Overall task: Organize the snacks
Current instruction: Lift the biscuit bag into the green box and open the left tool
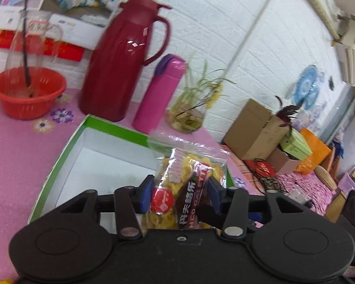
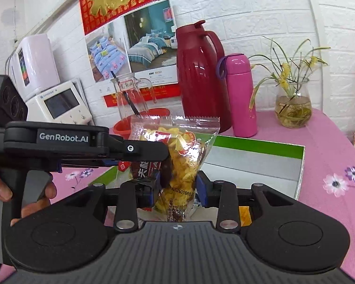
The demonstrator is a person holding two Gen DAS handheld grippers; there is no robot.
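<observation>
Over the green-rimmed white cardboard box (image 2: 255, 151), both grippers meet on one clear bag of yellow chips (image 2: 184, 163). Right gripper (image 2: 177, 189) pinches its lower end; left gripper (image 1: 179, 194) brackets it, contact unclear. Box interior free.

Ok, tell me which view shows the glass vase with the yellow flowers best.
The right wrist view: the glass vase stands sharp and whole on the pink cloth, water and stems visible. The left wrist view shows it blurred and smaller, behind the snack bag.

snack bag (image 2: 177, 156) before box (image 2: 260, 163); jug (image 2: 198, 75), flask (image 2: 240, 94) behind.
</observation>
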